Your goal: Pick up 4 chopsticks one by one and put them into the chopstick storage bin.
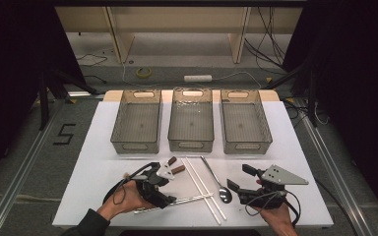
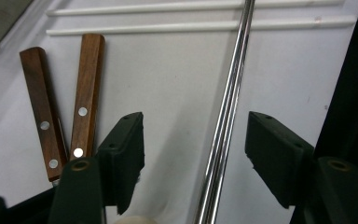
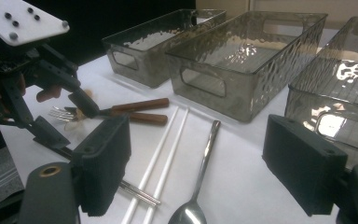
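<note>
A black "5" [image 1: 65, 133] marked on the grey floor [image 1: 19, 147] left of the table

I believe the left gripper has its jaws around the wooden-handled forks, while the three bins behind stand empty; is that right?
Not quite: the left gripper straddles the metal chopsticks, as the left gripper view shows; the wooden-handled forks lie beside its jaws. The three bins do stand empty.

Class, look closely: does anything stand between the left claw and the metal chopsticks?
Nothing visible does. The chopsticks already lie between the open jaws of the left claw, untouched by its pads; the wooden handles lie outside one jaw.
</note>
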`<move>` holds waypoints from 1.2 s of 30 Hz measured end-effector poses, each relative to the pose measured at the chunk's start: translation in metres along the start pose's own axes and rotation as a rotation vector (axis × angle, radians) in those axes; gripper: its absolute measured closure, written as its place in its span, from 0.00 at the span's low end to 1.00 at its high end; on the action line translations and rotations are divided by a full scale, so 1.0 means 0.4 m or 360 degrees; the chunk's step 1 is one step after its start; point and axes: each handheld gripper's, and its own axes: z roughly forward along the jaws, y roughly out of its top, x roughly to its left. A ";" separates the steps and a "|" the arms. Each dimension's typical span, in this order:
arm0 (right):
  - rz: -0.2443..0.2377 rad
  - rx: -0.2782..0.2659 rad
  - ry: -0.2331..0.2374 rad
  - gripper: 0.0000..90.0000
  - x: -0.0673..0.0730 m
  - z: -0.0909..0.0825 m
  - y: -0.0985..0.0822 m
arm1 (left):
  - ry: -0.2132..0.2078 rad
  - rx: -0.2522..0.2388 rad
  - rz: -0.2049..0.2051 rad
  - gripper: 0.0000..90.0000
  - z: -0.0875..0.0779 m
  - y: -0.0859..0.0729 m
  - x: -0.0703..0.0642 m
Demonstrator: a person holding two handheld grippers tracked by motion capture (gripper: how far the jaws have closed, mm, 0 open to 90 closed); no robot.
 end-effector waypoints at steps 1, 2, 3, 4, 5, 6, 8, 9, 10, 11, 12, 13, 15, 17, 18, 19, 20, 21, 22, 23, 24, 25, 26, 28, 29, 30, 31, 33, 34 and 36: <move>0.0001 0.0001 0.0003 0.27 0.000 0.000 0.000 | 0.0000 0.0000 0.0000 0.45 0.000 0.000 0.000; 0.0001 0.0001 0.0003 0.27 0.000 0.000 0.000 | -0.0005 0.0023 0.0016 0.45 0.003 0.002 0.000; 0.0001 0.0004 0.0006 0.27 0.000 0.001 0.000 | -0.0009 0.0044 0.0029 0.48 0.007 0.005 0.000; 0.0001 0.0004 0.0006 0.27 0.000 0.001 0.000 | -0.0014 0.0066 0.0040 0.48 0.010 0.008 -0.001; 0.0003 0.0004 0.0011 0.27 0.001 0.001 0.000 | -0.0013 0.0080 0.0045 0.51 0.014 0.010 -0.001; 0.0000 0.0004 0.0011 0.27 0.000 0.001 0.000 | -0.0015 0.0105 0.0062 0.52 0.017 0.013 0.000; -0.0001 0.0007 0.0014 0.27 0.000 0.001 0.000 | -0.0017 0.0138 0.0070 0.55 0.026 0.016 -0.001; -0.0001 0.0007 0.0014 0.27 0.000 0.001 0.000 | -0.0017 0.0159 0.0088 0.55 0.028 0.018 0.001; -0.0001 0.0009 0.0016 0.27 0.000 0.001 0.000 | -0.0022 0.0168 0.0091 0.58 0.030 0.019 0.001; -0.0001 0.0009 0.0016 0.28 0.000 0.002 0.000 | -0.0027 0.0176 0.0093 0.59 0.031 0.019 0.002; -0.0001 0.0009 0.0016 0.28 0.000 0.002 0.000 | -0.0032 0.0187 0.0097 0.59 0.032 0.020 0.003; 0.0003 0.0009 0.0017 0.28 0.000 0.002 0.000 | -0.0039 0.0198 0.0104 0.62 0.034 0.020 0.004; 0.0005 0.0008 0.0020 0.28 0.000 0.003 0.000 | -0.0044 0.0219 0.0116 0.63 0.037 0.022 0.004; 0.0008 0.0009 0.0020 0.28 0.000 0.004 0.000 | -0.0052 0.0226 0.0122 0.65 0.041 0.023 0.003; 0.0008 0.0012 0.0022 0.28 0.000 0.005 0.000 | -0.0056 0.0236 0.0132 0.67 0.043 0.025 0.002; 0.0008 0.0012 0.0022 0.28 0.000 0.005 0.000 | -0.0064 0.0243 0.0127 0.67 0.045 0.025 0.000; 0.0007 0.0016 0.0022 0.28 0.000 0.004 0.000 | -0.0071 0.0252 0.0144 0.69 0.048 0.025 0.000; 0.0008 0.0019 0.0023 0.28 0.000 0.004 0.000 | -0.0076 0.0266 0.0153 0.69 0.050 0.025 -0.001; 0.0009 0.0019 0.0024 0.28 0.000 0.005 0.000 | -0.0081 0.0274 0.0160 0.70 0.053 0.025 -0.001; 0.0010 0.0019 0.0025 0.28 0.000 0.005 0.000 | -0.0074 0.0289 0.0176 0.71 0.054 0.026 -0.001; 0.0010 0.0018 0.0025 0.28 0.000 0.005 0.000 | -0.0076 0.0295 0.0177 0.72 0.056 0.026 -0.001; 0.0012 0.0017 0.0027 0.28 0.000 0.005 0.000 | -0.0078 0.0295 0.0181 0.75 0.057 0.026 -0.001; 0.0012 0.0017 0.0027 0.28 0.000 0.005 0.000 | -0.0082 0.0299 0.0189 0.75 0.057 0.027 -0.001; 0.0013 0.0017 0.0028 0.28 0.000 0.005 0.000 | -0.0087 0.0302 0.0192 0.76 0.058 0.027 -0.002; 0.0013 0.0017 0.0028 0.28 0.000 0.005 0.000 | -0.0089 0.0306 0.0193 0.78 0.060 0.027 -0.002; 0.0013 0.0017 0.0028 0.28 0.000 0.005 0.000 | -0.0088 0.0312 0.0197 0.78 0.062 0.027 -0.003; 0.0011 0.0017 0.0029 0.28 -0.001 0.006 0.000 | -0.0085 0.0325 0.0201 0.79 0.066 0.027 -0.005; 0.0011 0.0016 0.0029 0.28 -0.001 0.006 0.000 | -0.0087 0.0335 0.0209 0.79 0.067 0.028 -0.005; 0.0013 0.0016 0.0028 0.28 -0.001 0.006 0.000 | -0.0094 0.0335 0.0211 0.80 0.070 0.027 -0.006; 0.0013 0.0017 0.0028 0.29 -0.001 0.006 0.000 | -0.0093 0.0340 0.0216 0.82 0.073 0.027 -0.007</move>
